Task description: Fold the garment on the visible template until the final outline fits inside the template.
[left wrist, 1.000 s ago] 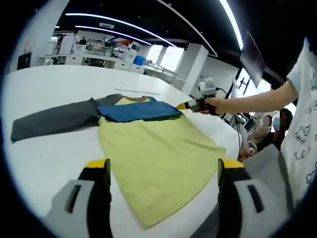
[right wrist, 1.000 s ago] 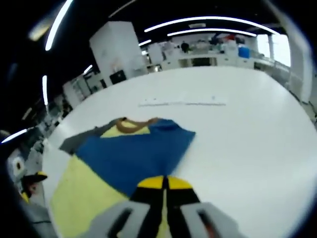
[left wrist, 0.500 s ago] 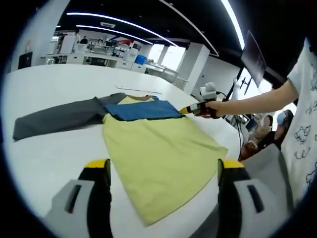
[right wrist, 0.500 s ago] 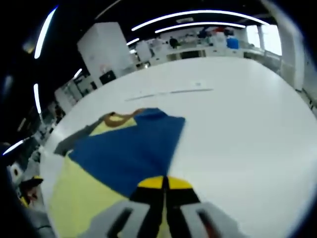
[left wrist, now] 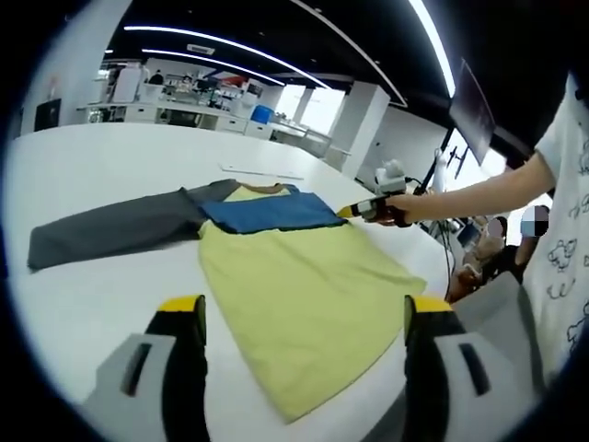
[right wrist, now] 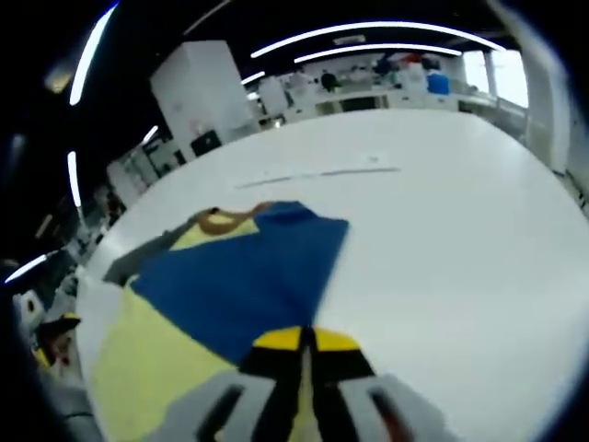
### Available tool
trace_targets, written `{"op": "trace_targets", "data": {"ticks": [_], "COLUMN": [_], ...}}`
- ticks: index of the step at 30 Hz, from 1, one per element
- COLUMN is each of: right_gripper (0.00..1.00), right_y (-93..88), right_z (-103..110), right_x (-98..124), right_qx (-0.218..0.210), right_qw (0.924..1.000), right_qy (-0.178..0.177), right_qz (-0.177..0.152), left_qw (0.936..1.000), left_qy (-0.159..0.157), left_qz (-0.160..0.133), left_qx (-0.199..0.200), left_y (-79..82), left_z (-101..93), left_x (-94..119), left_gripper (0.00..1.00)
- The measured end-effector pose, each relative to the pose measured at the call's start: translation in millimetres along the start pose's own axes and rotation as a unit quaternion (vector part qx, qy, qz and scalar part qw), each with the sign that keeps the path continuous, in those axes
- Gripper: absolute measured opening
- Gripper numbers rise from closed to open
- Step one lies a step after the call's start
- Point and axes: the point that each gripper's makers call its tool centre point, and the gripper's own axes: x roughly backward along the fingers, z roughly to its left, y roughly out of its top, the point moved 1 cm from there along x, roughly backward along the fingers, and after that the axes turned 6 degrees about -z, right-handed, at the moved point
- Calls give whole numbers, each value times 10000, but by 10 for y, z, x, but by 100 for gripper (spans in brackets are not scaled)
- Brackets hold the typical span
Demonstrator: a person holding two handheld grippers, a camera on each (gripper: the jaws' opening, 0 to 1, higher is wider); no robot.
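Note:
A long-sleeved garment lies flat on the white table. Its body is yellow-green, and a grey sleeve stretches out to the left. The blue sleeve is folded across the chest below the brown collar. My right gripper sits at that sleeve's end, held in a person's hand. In the right gripper view its jaws are shut, with the blue sleeve running right up into them. My left gripper hovers open over the hem, nothing between its fingers.
A thin pale strip lies on the table beyond the collar. The table edge curves away at the right, where a person in a white printed shirt stands. Desks and shelves fill the far background.
The right gripper has moved slightly to the right at the blue sleeve's end, and the sleeve lies a little flatter across the chest. The left gripper stays open over the hem.

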Motion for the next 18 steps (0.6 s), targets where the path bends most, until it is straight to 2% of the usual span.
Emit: {"op": "trace_targets", "data": {"ticks": [3, 5, 7, 10, 12, 14, 18], "right_gripper": [29, 38, 46, 58, 66, 73, 93], "right_y": [52, 68, 89, 138, 161, 190, 157], "right_z": [37, 130, 202, 309, 374, 433, 487], "right_x": [65, 102, 158, 270, 339, 409, 519], "right_qx": [74, 207, 489, 700, 647, 781, 1040], "right_qw": [9996, 9981, 9957, 9926, 9917, 9892, 9870], "right_qy": [182, 548, 751, 889, 980, 1052, 1034], "right_qz": [-180, -203, -251, -440, -533, -660, -658], "left_qw": [10000, 10000, 9999, 9997, 9996, 9994, 9989], "left_qy": [36, 73, 93, 122, 167, 250, 382], "left_qz": [-67, -60, -44, -178, -167, -179, -212], "left_qx": [33, -4, -34, 133, 166, 161, 168], "left_y": [60, 89, 106, 160, 179, 212, 276], "left_z": [89, 152, 210, 353, 460, 566, 774], "left_x": [29, 45, 59, 82, 110, 140, 195], "left_gripper": [86, 87, 88, 89, 90, 91, 92]}}
